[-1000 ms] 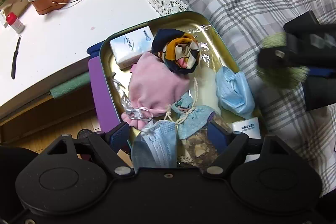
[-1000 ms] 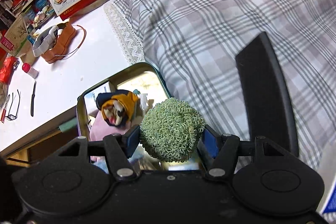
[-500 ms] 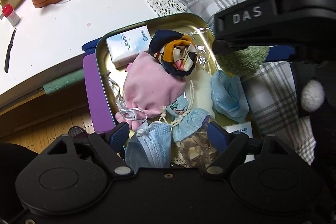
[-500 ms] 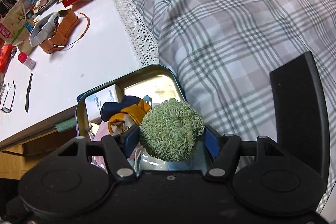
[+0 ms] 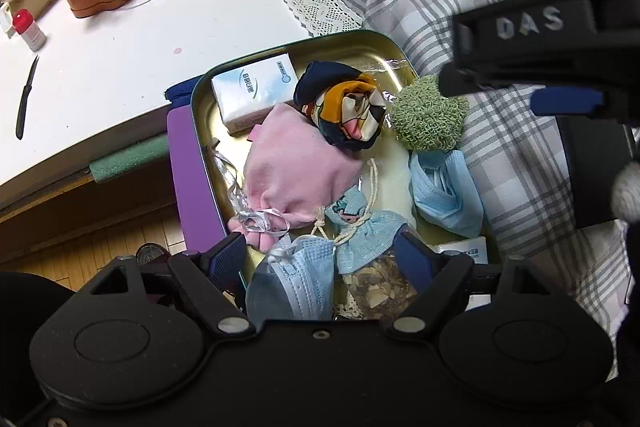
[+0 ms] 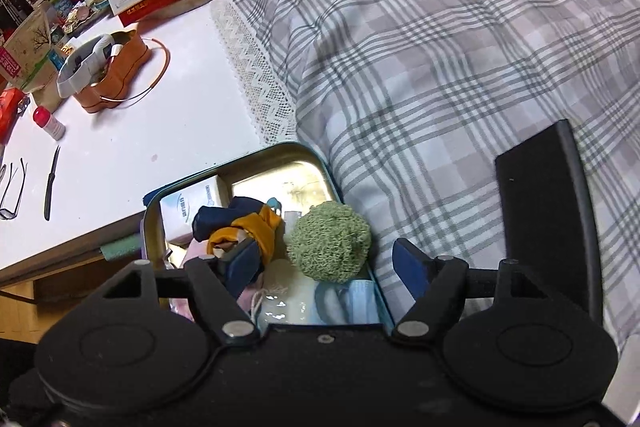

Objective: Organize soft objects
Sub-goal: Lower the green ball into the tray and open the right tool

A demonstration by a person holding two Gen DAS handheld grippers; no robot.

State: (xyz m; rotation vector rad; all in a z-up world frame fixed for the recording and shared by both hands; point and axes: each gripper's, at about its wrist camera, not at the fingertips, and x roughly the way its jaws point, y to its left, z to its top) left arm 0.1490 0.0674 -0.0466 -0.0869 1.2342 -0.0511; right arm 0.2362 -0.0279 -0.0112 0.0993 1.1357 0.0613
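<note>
A gold metal tin (image 5: 202,131) (image 6: 320,163) lies on the plaid bed cover and holds soft items: a pink pouch (image 5: 296,167), a rolled navy and orange scarf (image 5: 344,107) (image 6: 240,227), blue face masks (image 5: 448,191), a tissue pack (image 5: 252,95). A green knitted ball (image 5: 430,117) (image 6: 328,241) rests at the tin's right edge. My right gripper (image 6: 326,261) is open just above the ball, fingers apart on either side. My left gripper (image 5: 320,259) is open and empty over the tin's near end.
A white table (image 6: 160,115) stands to the left with an orange container (image 6: 108,75), a small bottle (image 6: 50,121), a knife (image 6: 50,183) and glasses (image 6: 12,193). A black flat object (image 6: 548,211) lies on the bed cover at right. Wooden floor lies below left.
My right gripper carried the green ball over the tin's right edge, then opened and let it go. The left gripper barely moved.
</note>
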